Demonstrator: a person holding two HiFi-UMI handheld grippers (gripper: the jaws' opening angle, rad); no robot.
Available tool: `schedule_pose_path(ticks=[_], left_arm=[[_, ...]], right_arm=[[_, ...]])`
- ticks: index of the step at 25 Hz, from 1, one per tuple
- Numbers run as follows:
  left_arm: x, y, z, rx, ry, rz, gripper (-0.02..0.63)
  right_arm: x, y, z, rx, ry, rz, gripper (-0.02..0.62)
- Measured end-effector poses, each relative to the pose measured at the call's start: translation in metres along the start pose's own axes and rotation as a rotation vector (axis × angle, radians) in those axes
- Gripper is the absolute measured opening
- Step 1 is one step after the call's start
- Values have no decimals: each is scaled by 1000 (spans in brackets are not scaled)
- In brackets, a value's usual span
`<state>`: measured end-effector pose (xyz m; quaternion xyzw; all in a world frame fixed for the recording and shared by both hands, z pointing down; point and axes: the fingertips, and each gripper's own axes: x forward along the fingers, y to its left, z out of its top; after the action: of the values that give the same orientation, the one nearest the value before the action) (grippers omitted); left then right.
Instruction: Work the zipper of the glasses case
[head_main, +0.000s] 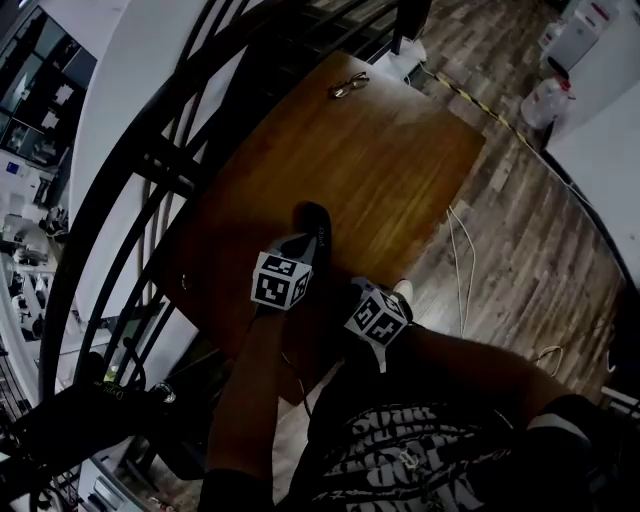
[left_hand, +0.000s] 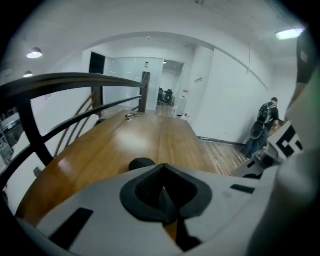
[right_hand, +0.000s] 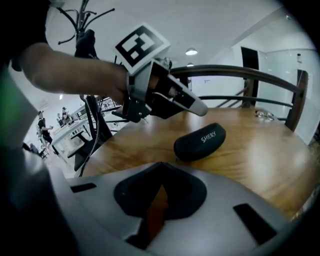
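**Loose case, shut jaws: slip first, miss second**

Biggest worry: shoving the glasses case (right_hand: 200, 142) across the smooth wooden table (head_main: 390, 160), perhaps off the table's near edge. Judged from a case lying loose on the table's near end with nothing pinning it. Likely if pushed rather than pinched.

Next: arriving with the jaws closed. Left gripper (left_hand: 162, 192) shut tight on nothing, hanging over the table's near end, just above the case and apart from it. Right gripper (right_hand: 159, 200) likewise shut and empty, closer to the table's near edge. No pinch possible without opening first, so a blunt poke more probable than a grip.

Smallest in size, yet easy to get wrong: the zipper pull. Too small to make out from here, so no telling which end of the case to go for. Seemingly closed, though not certain.

Around, by size:
- A curved black railing (head_main: 150, 150) with spindles, along the table's left side. Close enough to catch a left elbow swung outward.
- Off the table's right side, wood-plank floor (head_main: 520, 230) with white cables (head_main: 460, 250), a striped tape line (head_main: 470, 95) and a white jug (head_main: 548, 100). All well apart from the work.
- At the table's far end, a pair of spectacles (head_main: 348, 85), well apart from the case.

Between grippers and case: nothing but tabletop.
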<state>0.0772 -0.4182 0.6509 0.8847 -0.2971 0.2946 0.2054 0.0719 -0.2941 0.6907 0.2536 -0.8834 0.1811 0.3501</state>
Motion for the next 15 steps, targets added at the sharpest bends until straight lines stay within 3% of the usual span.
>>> schedule_pose_path(ticks=[3,8,11,15], left_arm=[[22,0,-8,86,43,-103,8],[40,8,-29,140,98,-145,8],[41,6,-30,130,53,-174,8],[39,14,-33,85,28,-163,8]], right_arm=[[23,-4,-6,84,32,-1,0],[46,-13,-7,149,62,-47,2],[53,-21,-6,173,78,-78,70],[69,-30,-3,229,98,-114,87]])
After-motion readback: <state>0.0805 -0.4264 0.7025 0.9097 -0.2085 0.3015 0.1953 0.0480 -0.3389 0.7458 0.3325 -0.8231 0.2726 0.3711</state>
